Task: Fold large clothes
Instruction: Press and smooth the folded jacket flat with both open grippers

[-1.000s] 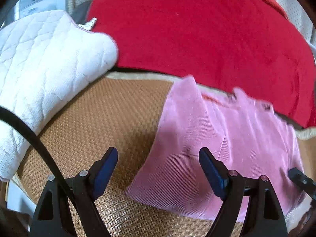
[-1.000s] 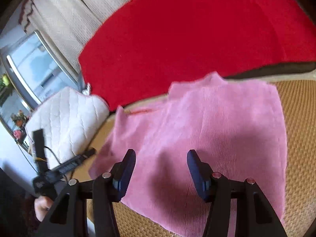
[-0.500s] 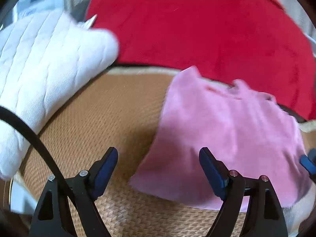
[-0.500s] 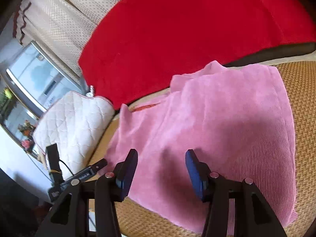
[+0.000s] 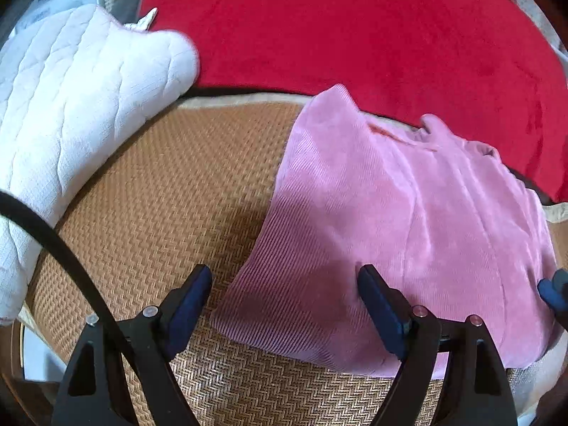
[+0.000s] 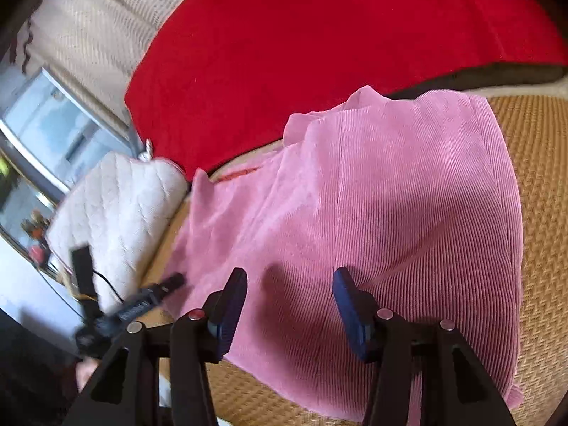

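Left gripper blurred; pink garment bottom cut off.

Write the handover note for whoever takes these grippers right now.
Left gripper: jaws open, empty, over the near left corner of the pink garment.
Right gripper: jaws open, empty, over the garment's near edge.
Garment lies partly folded on the woven mat, its far edge against the red blanket; white cushion to the left.
Done: sides appear folded in.
Left: probably grip the near edge and fold it away from you.

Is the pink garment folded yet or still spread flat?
Folded: the pink garment lies as a compact rectangle on the woven mat, one layer's edge running lengthwise across its top.
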`<state>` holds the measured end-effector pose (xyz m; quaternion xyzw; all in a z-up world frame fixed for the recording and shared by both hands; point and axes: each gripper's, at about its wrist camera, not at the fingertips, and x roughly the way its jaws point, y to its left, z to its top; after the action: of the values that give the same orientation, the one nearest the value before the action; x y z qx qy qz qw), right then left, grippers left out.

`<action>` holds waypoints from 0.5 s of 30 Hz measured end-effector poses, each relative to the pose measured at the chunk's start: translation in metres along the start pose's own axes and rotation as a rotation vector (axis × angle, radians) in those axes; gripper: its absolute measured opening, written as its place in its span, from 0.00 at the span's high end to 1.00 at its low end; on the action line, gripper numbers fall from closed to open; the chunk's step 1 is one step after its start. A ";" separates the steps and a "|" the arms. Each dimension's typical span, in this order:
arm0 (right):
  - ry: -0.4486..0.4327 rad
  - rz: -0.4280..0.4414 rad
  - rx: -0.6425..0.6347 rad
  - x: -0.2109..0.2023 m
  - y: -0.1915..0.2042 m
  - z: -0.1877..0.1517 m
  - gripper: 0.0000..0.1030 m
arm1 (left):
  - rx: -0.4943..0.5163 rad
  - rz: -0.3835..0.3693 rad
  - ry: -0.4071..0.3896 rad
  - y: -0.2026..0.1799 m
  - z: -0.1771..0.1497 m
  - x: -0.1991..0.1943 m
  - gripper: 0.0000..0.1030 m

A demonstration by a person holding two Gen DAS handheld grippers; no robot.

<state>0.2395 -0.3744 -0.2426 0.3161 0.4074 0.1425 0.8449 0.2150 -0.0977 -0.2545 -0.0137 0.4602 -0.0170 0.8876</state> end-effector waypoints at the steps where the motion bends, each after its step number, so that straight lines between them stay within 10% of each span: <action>1: -0.009 0.026 0.023 -0.005 -0.003 0.001 0.45 | 0.019 -0.008 -0.039 -0.003 0.000 -0.007 0.18; 15: 0.003 0.134 0.149 -0.024 -0.034 -0.002 0.40 | 0.175 0.044 0.019 -0.035 -0.004 0.012 0.17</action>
<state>0.2222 -0.4112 -0.2517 0.4044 0.3961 0.1685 0.8069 0.2182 -0.1328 -0.2653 0.0742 0.4656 -0.0378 0.8811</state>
